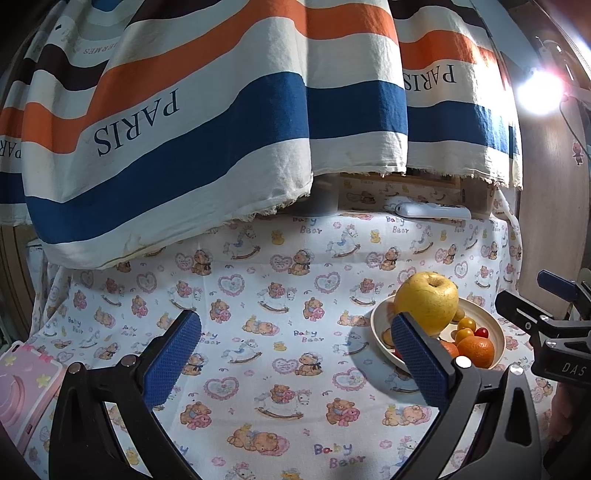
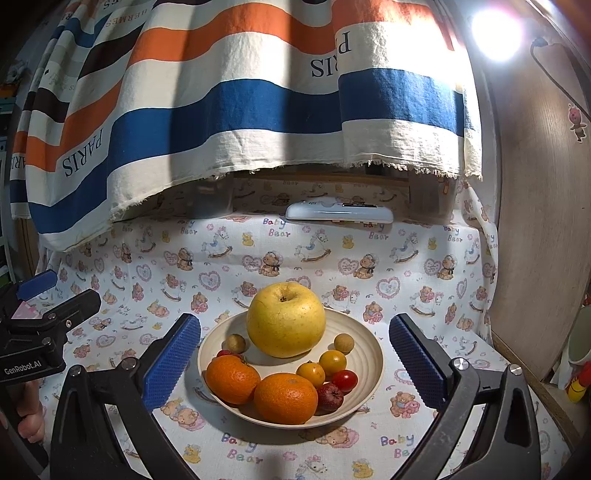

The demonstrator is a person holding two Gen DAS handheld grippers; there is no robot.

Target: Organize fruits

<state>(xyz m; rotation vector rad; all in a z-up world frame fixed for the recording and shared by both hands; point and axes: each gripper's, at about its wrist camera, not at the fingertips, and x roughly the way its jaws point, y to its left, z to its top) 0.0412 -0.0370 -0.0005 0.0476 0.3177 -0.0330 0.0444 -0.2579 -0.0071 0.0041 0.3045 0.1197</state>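
Resting in a cream ribbed bowl (image 2: 369, 360) near the right edge of the tabletop, the fruits lie heaped together. A large yellow apple (image 2: 285, 319) fills the bowl's far half, with a small brown round fruit (image 2: 235, 343) at its left and another (image 2: 344, 343) at its right. Two oranges (image 2: 258, 387) sit touching at the near rim, beside them two yellow cherry tomatoes (image 2: 322, 368), a red cherry tomato (image 2: 345, 380) and a dark red small fruit (image 2: 330, 397).

The right gripper (image 2: 294, 360) hovers above the near side of the bowl, its blue-padded fingers (image 2: 171, 360) spread wide on either side of it and holding nothing. The left gripper (image 1: 295, 360) is likewise wide apart and empty, over the bare middle of the baby-bear tablecloth (image 1: 258, 295); the bowl (image 1: 495, 332) lies just behind its right finger.

A white remote-like device (image 2: 339, 213) lies at the far edge of the tabletop, under a hanging striped cloth (image 2: 221, 103) printed PARIS. A pink case (image 1: 22, 387) sits at the near left corner. A bright lamp (image 2: 496, 35) shines at the upper right.
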